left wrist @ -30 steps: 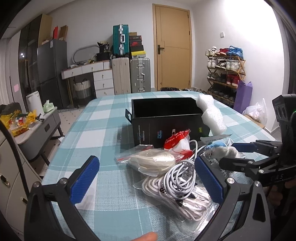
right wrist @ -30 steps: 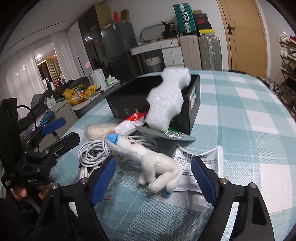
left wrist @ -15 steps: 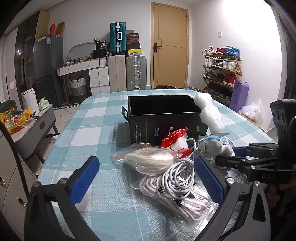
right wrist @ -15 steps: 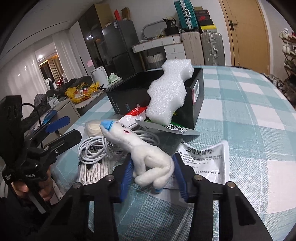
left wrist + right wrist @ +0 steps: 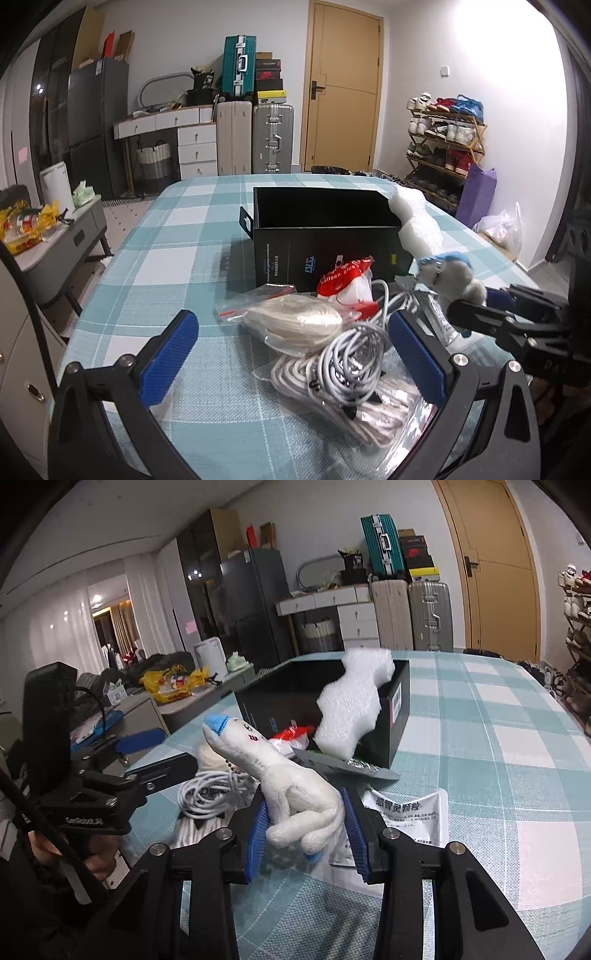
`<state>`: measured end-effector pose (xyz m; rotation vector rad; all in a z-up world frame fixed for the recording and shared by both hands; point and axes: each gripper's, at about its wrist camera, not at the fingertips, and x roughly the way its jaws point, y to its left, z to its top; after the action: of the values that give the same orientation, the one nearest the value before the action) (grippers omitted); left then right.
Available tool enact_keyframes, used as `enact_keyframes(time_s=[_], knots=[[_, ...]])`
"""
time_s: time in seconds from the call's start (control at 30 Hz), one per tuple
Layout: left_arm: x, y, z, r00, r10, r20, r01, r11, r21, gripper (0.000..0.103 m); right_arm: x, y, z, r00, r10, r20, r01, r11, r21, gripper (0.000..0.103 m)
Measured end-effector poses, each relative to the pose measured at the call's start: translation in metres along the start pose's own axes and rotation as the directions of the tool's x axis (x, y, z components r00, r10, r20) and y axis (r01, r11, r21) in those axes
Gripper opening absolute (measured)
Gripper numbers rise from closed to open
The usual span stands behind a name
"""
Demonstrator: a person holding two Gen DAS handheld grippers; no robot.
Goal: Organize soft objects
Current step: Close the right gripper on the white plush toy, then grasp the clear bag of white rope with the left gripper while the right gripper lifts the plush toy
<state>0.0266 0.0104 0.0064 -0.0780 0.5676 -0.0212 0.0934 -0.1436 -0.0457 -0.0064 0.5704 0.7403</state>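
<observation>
Right wrist: plush toy (image 5: 291, 794) head-up, leaning left

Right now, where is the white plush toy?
The plush toy is pinched in the right gripper, low and central in the right wrist view, above the cable and in front of the black box.

white plush toy (image 5: 295, 794) | blue tip | tilted | clamped, lifted

White walls; a tan wooden door (image 5: 340, 88) at the back; suitcases (image 5: 255, 138) beside white drawers (image 5: 195, 146); a dark fridge (image 5: 98, 125) left; a shoe rack (image 5: 445, 144) right; bright light overhead.
</observation>
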Motion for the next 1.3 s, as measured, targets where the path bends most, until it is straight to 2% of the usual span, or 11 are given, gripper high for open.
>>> enact_keyframes(time_s=[0.1, 0.33, 0.5, 0.67, 0.77, 0.83, 0.9, 1.03, 1.13, 1.3], knots=[[0.009, 0.002, 0.005, 1.000, 0.005, -0.016, -0.006, 1.000, -0.020, 0.103, -0.005, 0.002, 0.001, 1.000, 0.007, 0.022, -0.007, 1.000, 0.001, 0.039], [0.038, -0.005, 0.011, 0.993, 0.036, -0.108, -0.036, 0.999, 0.008, 0.103, -0.011, 0.001, 0.003, 0.999, -0.007, 0.046, 0.007, 1.000, 0.003, 0.039], [0.043, 0.011, 0.010, 0.984, 0.054, -0.169, -0.062, 0.997, -0.040, 0.103, -0.013, 0.000, 0.003, 0.999, -0.007, 0.053, 0.007, 1.000, 0.010, 0.039], [0.050, 0.023, 0.007, 0.974, 0.033, -0.223, -0.055, 0.994, -0.091, 0.102, -0.013, 0.000, 0.005, 0.999, -0.001, 0.051, 0.000, 1.000, 0.012, 0.039], [0.055, 0.024, 0.005, 0.968, 0.020, -0.249, -0.048, 0.993, -0.106, 0.092, -0.013, -0.002, 0.005, 0.999, -0.001, 0.051, 0.000, 1.000, 0.014, 0.039], [0.057, 0.026, 0.004, 0.962, -0.030, -0.271, -0.006, 0.991, -0.133, 0.075, -0.013, -0.002, 0.005, 0.999, -0.003, 0.051, 0.002, 1.000, 0.014, 0.039], [0.058, 0.026, 0.005, 0.958, -0.068, -0.279, 0.028, 0.989, -0.145, 0.062, -0.013, -0.002, 0.004, 0.999, -0.006, 0.053, 0.005, 1.000, 0.013, 0.039], [0.052, 0.019, 0.004, 0.960, -0.071, -0.272, 0.040, 0.992, -0.121, 0.044, -0.013, -0.002, 0.004, 0.999, -0.006, 0.052, 0.005, 1.000, 0.013, 0.039], [0.049, 0.018, 0.004, 0.962, -0.068, -0.266, 0.040, 0.993, -0.109, 0.035, -0.013, -0.002, 0.004, 0.999, -0.007, 0.053, 0.006, 1.000, 0.014, 0.039], [0.038, 0.017, 0.004, 0.968, -0.067, -0.243, 0.042, 0.993, -0.107, 0.032, -0.013, -0.003, 0.004, 0.998, -0.010, 0.059, 0.009, 1.000, 0.015, 0.039]])
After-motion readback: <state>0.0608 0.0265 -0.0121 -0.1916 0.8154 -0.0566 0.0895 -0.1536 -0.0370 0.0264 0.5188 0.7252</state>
